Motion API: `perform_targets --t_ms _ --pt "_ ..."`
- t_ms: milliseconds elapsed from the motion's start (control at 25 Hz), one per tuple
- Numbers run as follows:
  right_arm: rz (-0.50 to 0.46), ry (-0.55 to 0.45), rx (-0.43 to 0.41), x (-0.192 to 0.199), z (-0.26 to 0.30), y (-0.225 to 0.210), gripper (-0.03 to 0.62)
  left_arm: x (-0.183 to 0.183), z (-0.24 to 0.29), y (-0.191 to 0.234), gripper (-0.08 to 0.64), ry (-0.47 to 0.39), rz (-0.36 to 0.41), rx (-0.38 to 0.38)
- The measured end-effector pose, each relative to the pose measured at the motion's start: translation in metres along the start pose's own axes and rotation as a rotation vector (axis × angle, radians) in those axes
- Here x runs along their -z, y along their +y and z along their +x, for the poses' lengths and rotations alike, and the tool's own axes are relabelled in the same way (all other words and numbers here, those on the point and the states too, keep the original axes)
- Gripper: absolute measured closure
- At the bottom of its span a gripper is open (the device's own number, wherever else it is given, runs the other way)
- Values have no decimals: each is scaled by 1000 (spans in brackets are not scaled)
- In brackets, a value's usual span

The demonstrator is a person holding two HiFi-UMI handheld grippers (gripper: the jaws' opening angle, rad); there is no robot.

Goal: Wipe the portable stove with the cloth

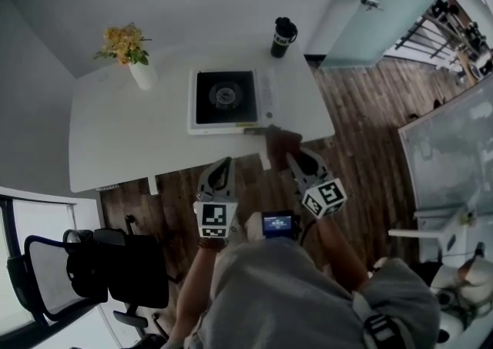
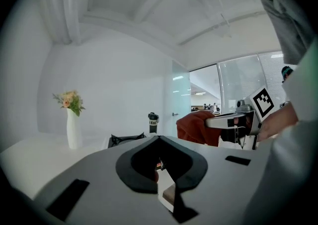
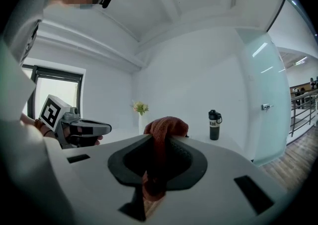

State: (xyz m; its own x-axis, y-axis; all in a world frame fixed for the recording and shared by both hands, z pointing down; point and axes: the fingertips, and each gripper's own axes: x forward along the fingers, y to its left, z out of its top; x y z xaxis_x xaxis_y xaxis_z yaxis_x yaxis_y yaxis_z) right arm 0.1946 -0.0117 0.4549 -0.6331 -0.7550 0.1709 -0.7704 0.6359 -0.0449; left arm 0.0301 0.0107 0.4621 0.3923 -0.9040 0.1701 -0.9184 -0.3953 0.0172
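The rust-red cloth [image 3: 166,125] is clamped in the closed right tongs [image 1: 299,159] near the tabletop [image 1: 115,139] edge; the left tongs [image 1: 221,166] are shut, with nothing held.

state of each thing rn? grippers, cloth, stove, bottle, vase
left gripper: shut, empty
right gripper: shut on the cloth
cloth: bunched, hanging from the right gripper's jaws
portable stove: flat on the table, top bare, no flame seen
bottle: upright, lid on
vase: upright, holding flowers

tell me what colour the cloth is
Rusty reddish-brown; the cloth shows best in the right gripper view.
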Motion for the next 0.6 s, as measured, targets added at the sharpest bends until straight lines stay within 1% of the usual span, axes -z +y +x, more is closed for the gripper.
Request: perform_targets --t_ms 160,320,440,600 --pt "-28 6 -5 -4 18 -16 529 5 9 16 532 17 2 0" --pt "-70 0 -28 -17 37 -35 529 3 25 30 532 28 8 2" --pt "-69 7 -29 -18 54 -56 529 4 42 37 531 45 19 6" --pt "-91 24 -39 -23 79 -83 529 1 63 46 531 70 39 18"
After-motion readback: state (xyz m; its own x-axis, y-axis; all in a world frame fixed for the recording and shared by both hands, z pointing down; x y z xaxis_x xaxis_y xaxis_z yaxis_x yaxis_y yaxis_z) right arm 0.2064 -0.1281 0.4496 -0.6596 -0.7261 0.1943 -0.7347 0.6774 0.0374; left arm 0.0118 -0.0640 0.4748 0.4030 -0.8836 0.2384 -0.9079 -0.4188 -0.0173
